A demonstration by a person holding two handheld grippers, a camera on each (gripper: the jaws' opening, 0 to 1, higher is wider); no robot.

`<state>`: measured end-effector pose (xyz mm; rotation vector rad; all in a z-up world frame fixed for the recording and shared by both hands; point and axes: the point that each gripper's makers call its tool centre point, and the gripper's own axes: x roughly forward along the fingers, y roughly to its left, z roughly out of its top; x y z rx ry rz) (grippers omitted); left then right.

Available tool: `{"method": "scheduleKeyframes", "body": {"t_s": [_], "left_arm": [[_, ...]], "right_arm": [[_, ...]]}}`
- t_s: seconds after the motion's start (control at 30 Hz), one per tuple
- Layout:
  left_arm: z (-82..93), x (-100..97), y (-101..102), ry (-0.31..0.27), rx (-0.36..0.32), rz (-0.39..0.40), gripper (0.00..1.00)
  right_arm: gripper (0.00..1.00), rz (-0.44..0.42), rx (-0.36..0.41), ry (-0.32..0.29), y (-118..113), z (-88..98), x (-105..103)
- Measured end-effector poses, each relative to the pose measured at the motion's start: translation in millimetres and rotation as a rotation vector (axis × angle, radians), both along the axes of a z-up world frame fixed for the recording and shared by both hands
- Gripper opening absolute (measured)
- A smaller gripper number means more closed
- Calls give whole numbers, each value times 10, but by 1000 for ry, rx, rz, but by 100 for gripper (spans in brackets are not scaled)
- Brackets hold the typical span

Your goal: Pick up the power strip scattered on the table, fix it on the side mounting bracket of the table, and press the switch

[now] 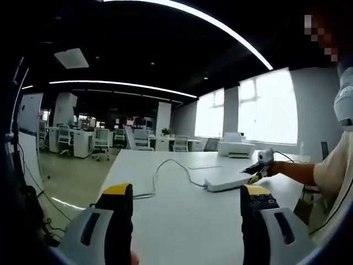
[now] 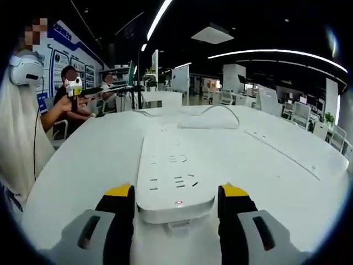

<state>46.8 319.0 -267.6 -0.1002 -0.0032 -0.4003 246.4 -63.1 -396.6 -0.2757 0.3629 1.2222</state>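
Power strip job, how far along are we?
Early. The power strip lies flat on the table, its near end between the right gripper's open jaws, not yet lifted. The left gripper is open above the table. Mounting on the bracket and pressing the switch remain.

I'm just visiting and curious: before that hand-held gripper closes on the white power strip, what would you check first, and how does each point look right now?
1. Right hand-held gripper open: ok, jaws spread.
2. Power strip between the jaws: ok, its near end sits in the gap.
3. Jaws touching the strip: cannot tell; narrow gaps seem to remain on both sides.
4. Strip flat on the table: ok.
5. Cable free: ok, it trails loosely across the table in the left gripper view.
6. Left hand-held gripper out of the way: ok, open, short of the strip.
7. Mounting bracket located: cannot tell.
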Motion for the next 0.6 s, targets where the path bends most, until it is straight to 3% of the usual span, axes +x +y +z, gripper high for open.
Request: {"method": "scheduleKeyframes", "body": {"t_s": [0.4,0.6], "left_arm": [[8,-11,-53,-3,-19,-6,84],[13,-20,-88,-3,-29,-9,84]], "right_arm": [[51,4,6,10,-2,-9,1],[50,-32,52,83,-15,-1,17]]}}
